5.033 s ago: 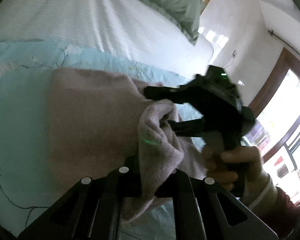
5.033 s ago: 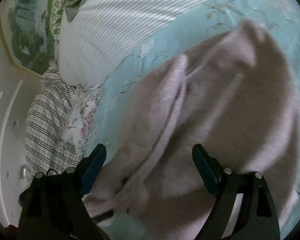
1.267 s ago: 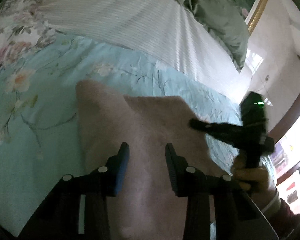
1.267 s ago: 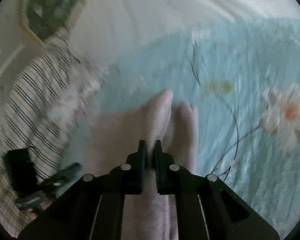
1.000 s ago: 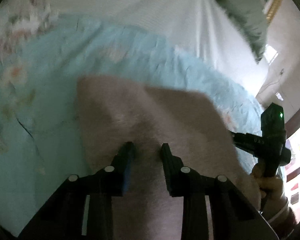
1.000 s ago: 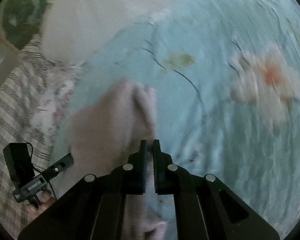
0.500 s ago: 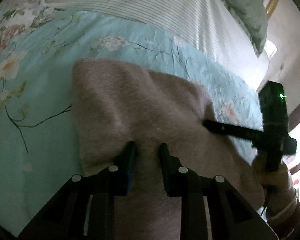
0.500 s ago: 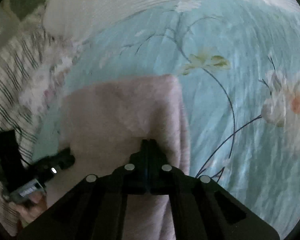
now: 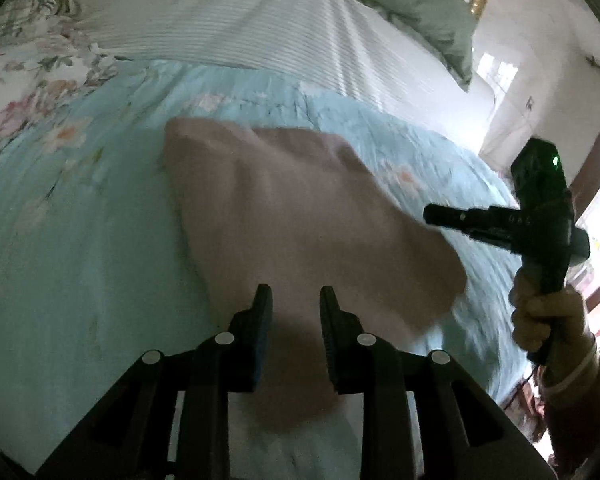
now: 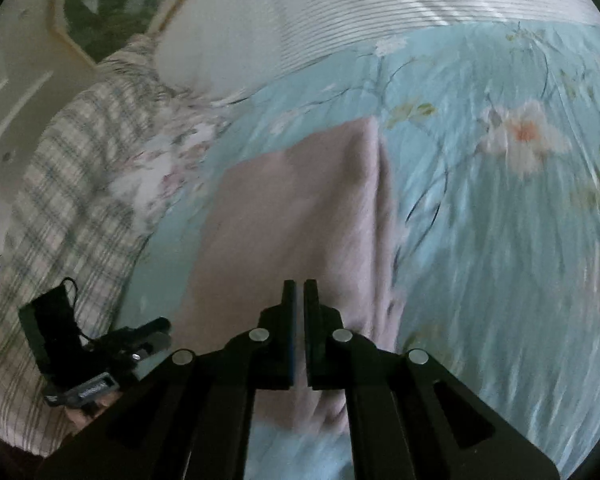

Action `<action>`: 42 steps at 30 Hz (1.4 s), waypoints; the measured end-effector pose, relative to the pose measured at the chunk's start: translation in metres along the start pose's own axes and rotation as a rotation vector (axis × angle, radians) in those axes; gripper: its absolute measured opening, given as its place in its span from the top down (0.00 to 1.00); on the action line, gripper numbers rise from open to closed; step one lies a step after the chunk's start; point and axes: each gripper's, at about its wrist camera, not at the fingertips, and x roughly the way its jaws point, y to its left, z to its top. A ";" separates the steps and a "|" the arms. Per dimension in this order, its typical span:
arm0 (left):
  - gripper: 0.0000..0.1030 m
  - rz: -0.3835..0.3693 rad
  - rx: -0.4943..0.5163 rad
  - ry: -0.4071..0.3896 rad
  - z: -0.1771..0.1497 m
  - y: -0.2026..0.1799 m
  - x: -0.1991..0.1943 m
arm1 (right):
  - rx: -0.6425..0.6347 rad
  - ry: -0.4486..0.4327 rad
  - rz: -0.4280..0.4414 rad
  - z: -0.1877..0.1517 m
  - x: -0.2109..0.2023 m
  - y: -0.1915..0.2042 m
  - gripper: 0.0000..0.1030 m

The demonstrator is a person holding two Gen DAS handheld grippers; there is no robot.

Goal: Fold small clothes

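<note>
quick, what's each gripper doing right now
left gripper: jaws opening, nothing pinched, above the pink cloth
right gripper: shut, holding nothing

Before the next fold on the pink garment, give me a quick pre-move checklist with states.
1. Folded pink fleece garment lies flat on the light-blue floral bedspread: ok.
2. Left gripper free of cloth: ok, jaws opening, nothing pinched.
3. Right gripper free of cloth: ok, jaws nearly together, no fabric between.
4. Edges aligned: not ok, a lower layer sticks out along the garment's right side in the right wrist view.
5. Near hem under both grippers: cannot tell, hidden.
</note>
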 end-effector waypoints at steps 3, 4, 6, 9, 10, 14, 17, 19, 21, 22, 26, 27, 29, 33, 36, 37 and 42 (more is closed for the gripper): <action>0.53 0.073 0.006 -0.016 -0.035 -0.012 -0.018 | -0.022 -0.008 -0.010 -0.025 -0.011 0.006 0.58; 0.50 0.093 0.013 -0.021 -0.045 -0.016 -0.022 | -0.035 -0.022 -0.030 -0.033 -0.015 0.007 0.49; 0.48 0.114 0.026 -0.024 -0.060 -0.024 -0.027 | -0.064 -0.057 -0.063 -0.044 -0.025 0.010 0.40; 0.45 0.129 0.039 -0.018 -0.065 -0.031 -0.023 | -0.085 -0.062 -0.092 -0.050 -0.027 0.009 0.40; 0.45 0.138 0.045 -0.015 -0.065 -0.032 -0.021 | -0.079 -0.052 -0.105 -0.051 -0.024 0.007 0.40; 0.47 0.240 0.059 0.008 -0.060 -0.031 0.003 | -0.082 0.004 -0.092 -0.054 -0.007 0.002 0.76; 0.75 0.366 0.021 0.073 -0.057 -0.020 0.021 | -0.088 0.026 -0.094 -0.058 -0.003 0.001 0.92; 0.77 0.355 -0.012 0.054 -0.058 -0.017 0.013 | -0.099 0.027 -0.129 -0.058 -0.007 -0.002 0.92; 0.77 0.374 0.004 0.062 -0.064 -0.019 0.015 | -0.100 0.058 -0.171 -0.061 -0.001 -0.011 0.92; 0.77 0.383 0.015 0.063 -0.066 -0.021 0.016 | -0.088 0.080 -0.179 -0.063 0.005 -0.016 0.92; 0.77 0.386 0.058 0.070 -0.067 -0.027 0.013 | -0.072 0.084 -0.167 -0.066 0.005 -0.020 0.86; 0.77 0.359 0.049 0.077 -0.067 -0.024 0.010 | -0.074 0.079 -0.175 -0.065 -0.002 -0.018 0.77; 0.77 0.288 0.032 0.081 -0.069 -0.017 -0.004 | -0.069 0.044 -0.186 -0.062 -0.020 -0.016 0.70; 0.77 0.140 0.016 -0.008 -0.060 -0.012 -0.044 | -0.079 -0.051 -0.138 -0.051 -0.050 0.000 0.70; 0.77 0.025 0.012 -0.068 -0.040 -0.019 -0.052 | -0.120 -0.062 -0.042 -0.042 -0.040 0.025 0.70; 0.77 0.000 0.017 -0.073 -0.035 -0.022 -0.049 | -0.141 -0.044 -0.020 -0.040 -0.029 0.032 0.70; 0.77 -0.035 0.073 0.025 -0.028 -0.032 0.006 | -0.100 0.052 -0.159 -0.044 0.026 0.004 0.76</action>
